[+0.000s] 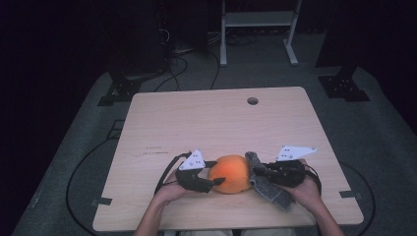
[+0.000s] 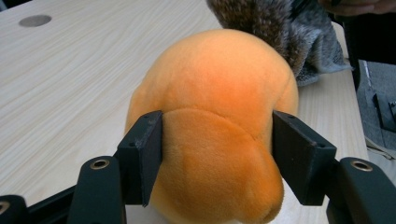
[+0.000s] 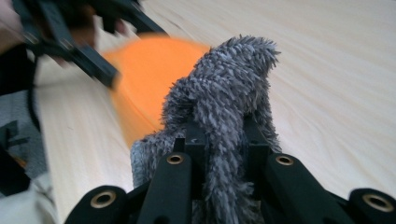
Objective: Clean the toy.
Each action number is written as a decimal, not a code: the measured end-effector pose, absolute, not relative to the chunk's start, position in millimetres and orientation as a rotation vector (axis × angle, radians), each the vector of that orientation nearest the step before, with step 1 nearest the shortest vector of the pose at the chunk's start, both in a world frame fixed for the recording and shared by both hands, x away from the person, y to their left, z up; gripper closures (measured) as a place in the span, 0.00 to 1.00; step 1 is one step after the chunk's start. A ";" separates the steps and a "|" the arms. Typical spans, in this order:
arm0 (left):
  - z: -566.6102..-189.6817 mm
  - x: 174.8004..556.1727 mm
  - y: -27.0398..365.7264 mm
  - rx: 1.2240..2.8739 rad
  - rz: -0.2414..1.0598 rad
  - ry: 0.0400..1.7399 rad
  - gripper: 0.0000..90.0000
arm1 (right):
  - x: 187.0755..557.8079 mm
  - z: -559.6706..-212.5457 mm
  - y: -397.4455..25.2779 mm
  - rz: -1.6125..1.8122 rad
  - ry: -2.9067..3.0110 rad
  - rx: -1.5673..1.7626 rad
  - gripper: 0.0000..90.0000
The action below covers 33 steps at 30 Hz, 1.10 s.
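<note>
Orange plush toy [image 1: 230, 173], rounded and soft, resting on the wooden table [image 1: 216, 123] near its front edge, midway between the person's two hands. In the left gripper view the plush [image 2: 215, 121] sits between the two black jaws, which press against its flanks on either side, so the left gripper [image 1: 212, 181] is closed upon the toy; a seam curves across its upper surface. In the high view the same gripper meets the toy from the left, carried by the left hand [image 1: 169, 191], with a white three-cornered plate on top and a black cable trailing back over the table.

Grey shaggy cloth [image 1: 268, 184], lying just to the right of the plush toy and touching it. In the right gripper view the cloth [image 3: 224, 107] stands bunched upward from between the jaws, which are drawn narrow and pinch a fold of it; the right gripper [image 3: 224, 140] thus holds the cloth. The orange toy [image 3: 144, 74] appears blurred behind it, with the left gripper [image 3: 88, 51] farther off. The right hand [image 1: 307, 189] carries this gripper at the table's front right.

Table surface: pale wood grain, a round cable hole [image 1: 253, 101] near the far edge. Grey carpeted floor [image 1: 378, 142] surrounds the table; a white metal stand [image 1: 258, 29] rises beyond it.
</note>
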State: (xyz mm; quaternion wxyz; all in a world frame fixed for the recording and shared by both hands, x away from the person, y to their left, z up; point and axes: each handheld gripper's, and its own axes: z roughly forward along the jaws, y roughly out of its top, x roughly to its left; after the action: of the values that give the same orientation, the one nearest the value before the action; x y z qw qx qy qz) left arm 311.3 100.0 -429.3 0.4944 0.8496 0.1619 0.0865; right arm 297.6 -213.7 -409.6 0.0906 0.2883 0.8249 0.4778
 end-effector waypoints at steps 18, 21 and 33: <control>-424.7 298.2 75.3 2.107 0.351 0.277 0.37 | 281.7 -370.9 -196.4 1.379 2.490 0.650 0.85; -424.0 292.0 70.5 2.119 0.385 0.210 0.36 | 271.9 -361.3 -170.1 1.362 2.529 0.543 0.85; -434.7 306.8 91.2 2.167 0.297 0.310 0.38 | 296.5 -398.2 -199.6 1.293 2.525 0.778 0.85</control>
State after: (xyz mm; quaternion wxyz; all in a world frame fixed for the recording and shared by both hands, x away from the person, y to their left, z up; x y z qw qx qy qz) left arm 306.8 91.2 -434.7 0.4494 0.8763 0.1254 0.1202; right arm 296.5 -199.6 -398.2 0.0998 0.2633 0.8540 0.4375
